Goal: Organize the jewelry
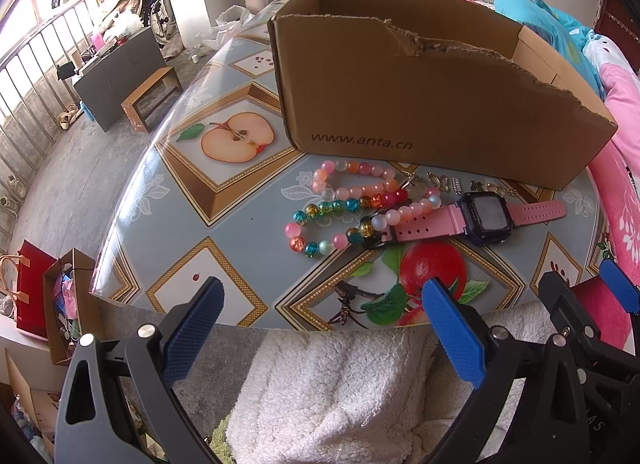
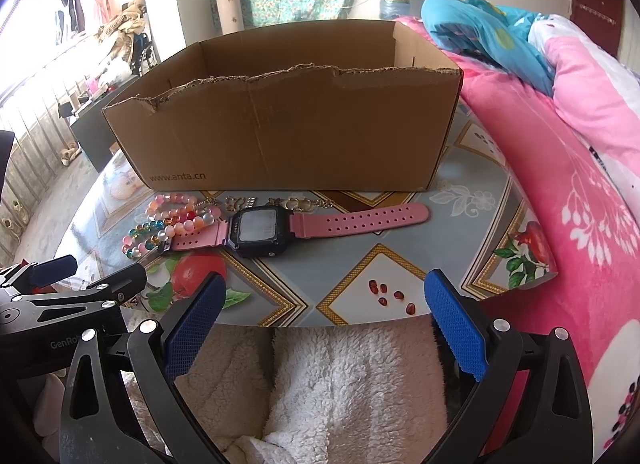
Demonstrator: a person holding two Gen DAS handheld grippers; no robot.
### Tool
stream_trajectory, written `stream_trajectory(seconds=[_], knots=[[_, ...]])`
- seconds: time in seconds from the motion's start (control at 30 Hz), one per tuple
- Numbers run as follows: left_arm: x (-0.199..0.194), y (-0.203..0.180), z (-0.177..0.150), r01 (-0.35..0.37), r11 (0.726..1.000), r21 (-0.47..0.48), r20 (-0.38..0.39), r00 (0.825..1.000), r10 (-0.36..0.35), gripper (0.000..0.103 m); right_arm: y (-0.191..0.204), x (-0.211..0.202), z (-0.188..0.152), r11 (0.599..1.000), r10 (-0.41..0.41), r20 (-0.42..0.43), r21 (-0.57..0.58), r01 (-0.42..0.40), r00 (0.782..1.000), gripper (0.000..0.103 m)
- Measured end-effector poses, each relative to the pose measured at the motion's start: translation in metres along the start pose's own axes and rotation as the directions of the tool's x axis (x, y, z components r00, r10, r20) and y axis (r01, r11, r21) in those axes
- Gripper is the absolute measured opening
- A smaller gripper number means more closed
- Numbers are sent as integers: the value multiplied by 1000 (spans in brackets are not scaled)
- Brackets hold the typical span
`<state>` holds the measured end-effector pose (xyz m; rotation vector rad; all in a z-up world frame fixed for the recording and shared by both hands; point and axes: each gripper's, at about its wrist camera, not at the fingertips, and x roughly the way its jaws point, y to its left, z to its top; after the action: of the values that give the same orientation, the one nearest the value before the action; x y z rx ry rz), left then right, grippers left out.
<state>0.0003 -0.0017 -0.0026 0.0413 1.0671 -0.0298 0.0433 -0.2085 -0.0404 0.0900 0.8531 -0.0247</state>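
Landmark: the cardboard box [image 2: 288, 123] stood open-topped on the bench [image 2: 460, 232], its near rim torn and ragged.
Jewelry position: everything lay just in front of the box's near wall, outside it, nothing yet sorted by my judgement.
Watch: the pink-strapped watch [image 2: 260, 229] lay flat, face up, strap stretched along the box wall.
Beads: the bead bracelets [image 1: 352, 199] sat at the box's printed end, overlapping one watch strap end.
Small pieces: gold-coloured charms [image 2: 298, 203] lay against the foot of the box; too small to identify.
Left gripper [image 1: 320, 304]: jaws wide, holding nothing, short of the bench edge.
Right gripper [image 2: 322, 300]: jaws wide, holding nothing, likewise back from the box.
Reason for posture: I judged both held ready ahead of a first pick.
Hidden: the box floor was screened by its near wall; contents unknown.
Cut off: fleecy white fabric [image 2: 352, 376] below the jaws, extent unclear.
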Motion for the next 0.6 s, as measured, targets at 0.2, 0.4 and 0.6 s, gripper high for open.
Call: stream_trajectory(seconds=[0.2,0.4,0.6], knots=[[0,0,0,0,1000,0,0,1000,0,97,0,-1,0,1000,0,0,0,0,1000,95],[0,0,0,0,1000,-1,0,1000,0,97,0,-1,1,1000,1,-1,0,-1,1000,95],[0,0,0,0,1000,0,0,1000,0,97,0,0,1,1000,-1,-1,-1,1,1000,95]])
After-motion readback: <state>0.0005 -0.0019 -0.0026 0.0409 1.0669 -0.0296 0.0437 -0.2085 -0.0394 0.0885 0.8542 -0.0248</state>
